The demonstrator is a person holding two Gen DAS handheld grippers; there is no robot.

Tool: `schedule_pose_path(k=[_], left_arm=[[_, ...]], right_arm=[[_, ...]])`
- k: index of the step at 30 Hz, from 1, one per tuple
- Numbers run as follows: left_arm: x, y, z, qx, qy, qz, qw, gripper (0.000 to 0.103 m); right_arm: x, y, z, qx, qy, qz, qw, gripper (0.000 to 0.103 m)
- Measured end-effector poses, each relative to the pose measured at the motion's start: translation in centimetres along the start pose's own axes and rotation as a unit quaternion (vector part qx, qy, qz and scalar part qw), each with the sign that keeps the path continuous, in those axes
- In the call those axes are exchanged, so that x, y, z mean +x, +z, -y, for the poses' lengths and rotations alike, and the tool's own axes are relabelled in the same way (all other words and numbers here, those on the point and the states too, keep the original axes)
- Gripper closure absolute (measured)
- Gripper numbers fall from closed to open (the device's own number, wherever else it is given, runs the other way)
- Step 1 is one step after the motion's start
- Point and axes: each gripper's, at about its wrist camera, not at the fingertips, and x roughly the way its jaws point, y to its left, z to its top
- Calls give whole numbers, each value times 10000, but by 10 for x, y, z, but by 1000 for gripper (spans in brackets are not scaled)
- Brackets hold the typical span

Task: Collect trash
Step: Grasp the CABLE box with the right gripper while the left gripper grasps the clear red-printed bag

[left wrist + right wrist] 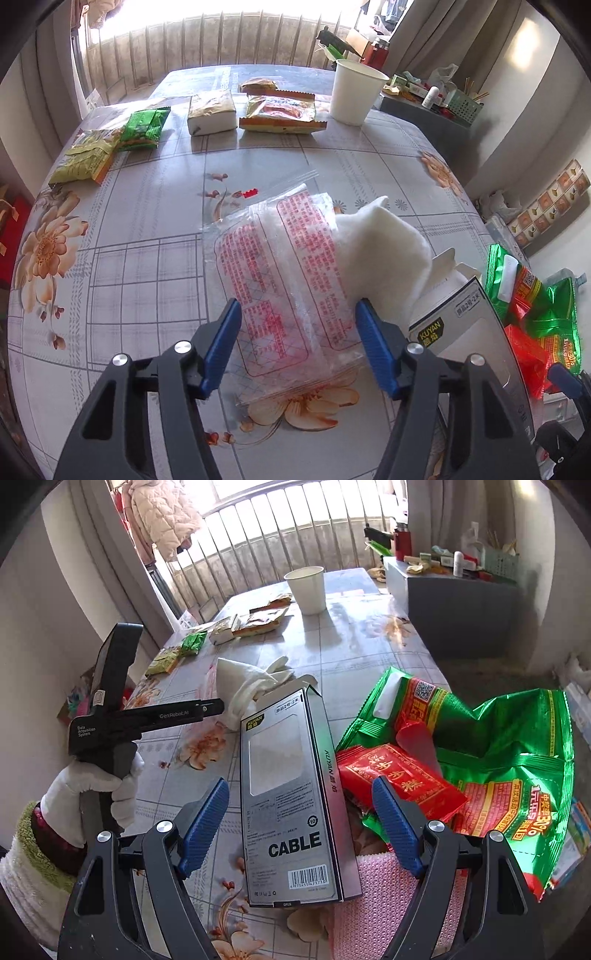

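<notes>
Left hand-held gripper (297,321): jaws apart, straddling clear plastic bag with red print (284,280), flat on floral-clothed surface (147,229), not pinched yet. Step: picking up bag. Next: lower, close on near edge. Right hand-held gripper (300,805): jaws apart around grey cardboard cable box (295,797), untouched; green and red foil wrappers (480,746) at 2 o'clock.

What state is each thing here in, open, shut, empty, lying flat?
Left claw: open over the clear printed bag.
Clear printed bag: lying flat, ungripped.
Right claw: open around the cable box.
Cable box: top flap open, ungripped.
Paper cup: upright; contents not visible.
White cloth: crumpled beside the box.
Green foil bag: crumpled.
</notes>
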Motion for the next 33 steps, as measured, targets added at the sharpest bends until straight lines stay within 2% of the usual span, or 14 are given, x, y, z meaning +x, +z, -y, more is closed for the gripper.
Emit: schedule_pose_path(k=[4, 13, 16, 21, 24, 26, 29, 30, 33], left_arm=[[-4, -6, -9, -11, -13, 12, 10000, 66], [-31, -22, -34, -281, -20, 217, 9994, 79], [-47, -33, -42, -427, -39, 315, 9986, 82], [-77, -64, -55, -704, -283, 501, 9959, 83], [-92, -84, -62, -909, -494, 542, 9932, 83], [-100, -96, -65, -1005, -573, 545, 9918, 83], [-112, -112, -70, -1083, -585, 590, 9906, 83], [-116, -116, -73, -1124, -582, 606, 9901, 83], [-123, -128, -81, -1259, -563, 642, 9884, 83]], right_arm=[[3, 0, 3, 69, 84, -100, 9999, 27], [8, 1, -13, -193, 39, -254, 9995, 27], [14, 3, -20, -410, -170, -348, 9984, 27], [31, 3, -30, -740, -502, -661, 9938, 27], [44, -1, -36, -847, -511, -932, 9907, 26], [50, -7, -44, -869, -349, -1162, 9888, 26], [47, -18, -62, -972, 197, -1387, 9854, 27], [46, -21, -68, -1007, 266, -1421, 9844, 27], [49, -24, -72, -823, 126, -1422, 9863, 27]])
